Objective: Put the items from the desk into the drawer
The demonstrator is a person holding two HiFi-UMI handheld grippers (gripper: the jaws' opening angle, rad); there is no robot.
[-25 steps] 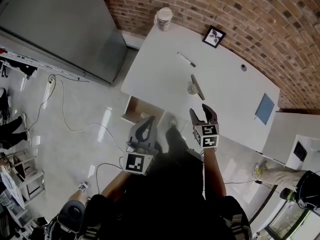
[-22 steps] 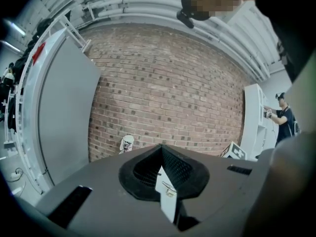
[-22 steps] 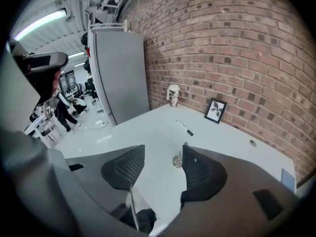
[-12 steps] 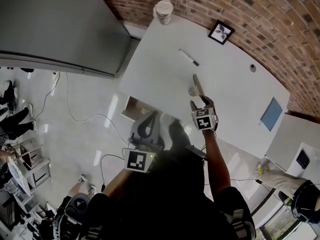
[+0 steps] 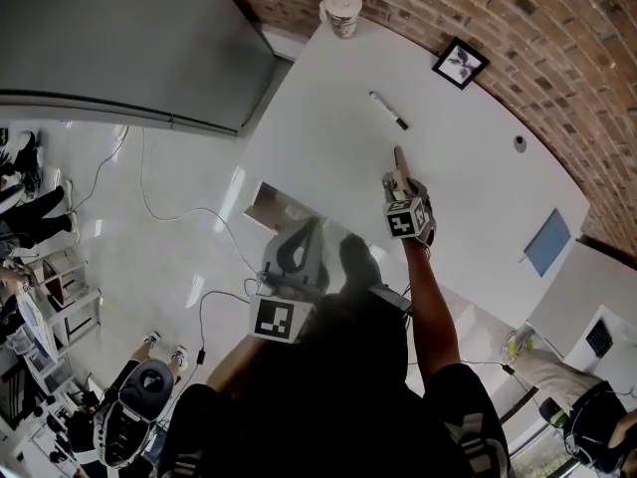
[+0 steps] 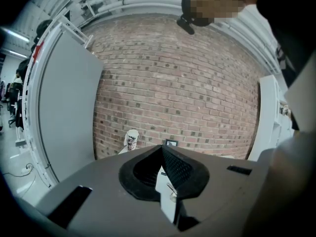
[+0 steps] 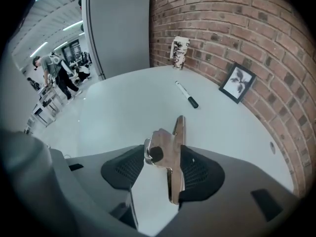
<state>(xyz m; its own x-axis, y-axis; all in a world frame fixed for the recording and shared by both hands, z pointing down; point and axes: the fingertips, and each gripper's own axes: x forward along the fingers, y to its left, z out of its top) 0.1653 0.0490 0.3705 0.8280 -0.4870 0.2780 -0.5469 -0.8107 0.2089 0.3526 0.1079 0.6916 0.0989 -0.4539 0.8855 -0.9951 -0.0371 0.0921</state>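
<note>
A flat wooden piece (image 5: 400, 159) with a metal ring at its near end lies on the white desk (image 5: 328, 118). My right gripper (image 5: 404, 179) reaches over the desk and is shut on that wooden piece (image 7: 170, 142), a pad against each side. A black-capped marker (image 5: 388, 111) lies further back, apart from it. The open drawer (image 5: 269, 207) shows below the desk's front edge. My left gripper (image 5: 299, 252) hangs near the drawer, shut, with nothing between its pads (image 6: 162, 149).
A paper cup (image 5: 341, 11) stands at the desk's far corner. A framed picture (image 5: 460, 63) leans on the brick wall. A blue notebook (image 5: 549, 242) lies at the right end and a small dark disc (image 5: 520, 143) nearer the wall. A grey panel (image 5: 119, 38) stands left; cables cross the floor.
My right gripper moved forward from the desk's front edge to the wooden piece and went from open to shut on it. The left gripper stayed by the drawer.
</note>
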